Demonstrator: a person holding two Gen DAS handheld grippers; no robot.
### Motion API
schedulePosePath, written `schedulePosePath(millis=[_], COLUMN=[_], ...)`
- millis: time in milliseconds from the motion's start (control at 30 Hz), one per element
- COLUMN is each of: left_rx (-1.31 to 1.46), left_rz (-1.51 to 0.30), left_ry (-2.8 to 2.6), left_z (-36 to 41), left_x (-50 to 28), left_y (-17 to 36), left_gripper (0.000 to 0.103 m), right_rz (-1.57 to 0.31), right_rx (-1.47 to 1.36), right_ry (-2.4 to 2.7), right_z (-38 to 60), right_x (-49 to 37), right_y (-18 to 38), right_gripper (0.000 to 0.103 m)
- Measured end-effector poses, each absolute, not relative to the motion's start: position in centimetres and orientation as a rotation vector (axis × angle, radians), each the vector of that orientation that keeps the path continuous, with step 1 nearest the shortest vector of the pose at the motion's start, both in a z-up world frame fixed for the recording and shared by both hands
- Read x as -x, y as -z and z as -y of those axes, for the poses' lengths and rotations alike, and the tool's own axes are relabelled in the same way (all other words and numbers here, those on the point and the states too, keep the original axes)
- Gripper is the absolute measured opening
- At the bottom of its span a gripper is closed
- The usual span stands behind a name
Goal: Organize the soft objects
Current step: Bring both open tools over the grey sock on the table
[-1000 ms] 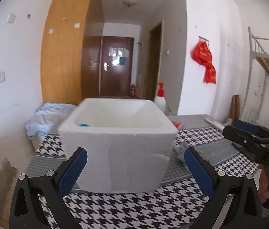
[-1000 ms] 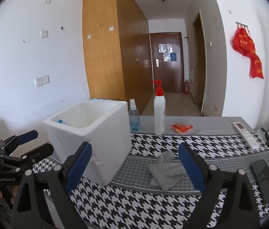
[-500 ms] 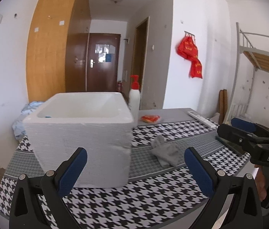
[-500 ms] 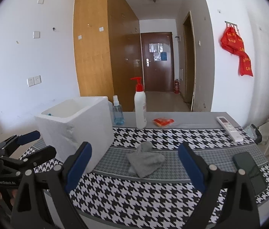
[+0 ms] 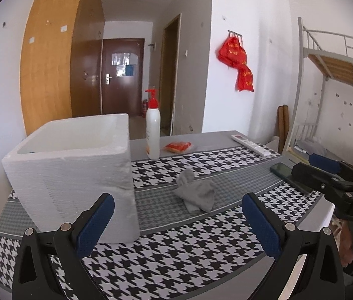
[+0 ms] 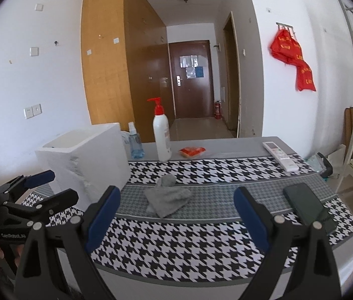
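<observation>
In the left wrist view, the left gripper [image 5: 176, 221] stands spread wide with nothing between its blue pads [image 5: 96, 222]. A crumpled grey cloth [image 5: 196, 193] lies on the houndstooth table cover [image 5: 176, 245], ahead of the gap between the fingers at about 12 o'clock, apart from both pads. A white foam box [image 5: 76, 172] sits at 10 o'clock, just behind the left pad. Beyond it, at 12 o'clock, stand a white pump bottle [image 5: 152, 135] and an orange packet [image 5: 178, 146]. A remote [image 5: 250, 145] lies at 1 o'clock. The right gripper [image 5: 324, 170] enters at 3 o'clock.

In the right wrist view, the right gripper [image 6: 174, 212] is likewise released, fingers wide apart and empty. The cloth [image 6: 167, 196] lies just beyond the fingers at 12 o'clock, nearer the left pad [image 6: 104, 216]. The foam box [image 6: 83, 160] is at 10 o'clock with a small blue spray bottle [image 6: 135, 141] beside it. A dark phone [image 6: 306, 206] lies at 3 o'clock, past the right pad. The left gripper [image 6: 43, 187] shows at 9 o'clock.
</observation>
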State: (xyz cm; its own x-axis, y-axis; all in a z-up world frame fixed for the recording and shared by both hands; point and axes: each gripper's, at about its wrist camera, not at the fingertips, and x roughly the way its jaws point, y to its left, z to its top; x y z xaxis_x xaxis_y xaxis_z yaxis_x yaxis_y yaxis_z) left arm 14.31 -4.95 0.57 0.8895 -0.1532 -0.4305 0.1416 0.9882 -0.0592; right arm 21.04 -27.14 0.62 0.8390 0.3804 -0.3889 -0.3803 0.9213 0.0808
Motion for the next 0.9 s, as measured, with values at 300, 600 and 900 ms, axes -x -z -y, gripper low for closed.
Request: schedulePosePath(millis=[300, 600, 900], left_rx=[0.015, -0.008, -0.002], left_rz=[-0.482, -0.51, -0.533], left_ry=[0.159, 0.172, 0.178], left_z=[6.5, 8.0, 8.4], left_x=[-15.6, -16.9, -18.0], left_y=[0.1, 0.9, 1.4], left_gripper=[0.102, 0.102, 0.102], right_rz=[-0.427, -0.442, -0.463], right_rx=[-0.015, -0.025, -0.023], right_ry=[-0.389, -0.378, -0.377], right_z=[28.5, 29.9, 30.2], right_x=[-21.7, -22.6, -23.6], right_y=[0.0, 0.6, 1.2], right_gripper=[0.094, 0.094, 0.094])
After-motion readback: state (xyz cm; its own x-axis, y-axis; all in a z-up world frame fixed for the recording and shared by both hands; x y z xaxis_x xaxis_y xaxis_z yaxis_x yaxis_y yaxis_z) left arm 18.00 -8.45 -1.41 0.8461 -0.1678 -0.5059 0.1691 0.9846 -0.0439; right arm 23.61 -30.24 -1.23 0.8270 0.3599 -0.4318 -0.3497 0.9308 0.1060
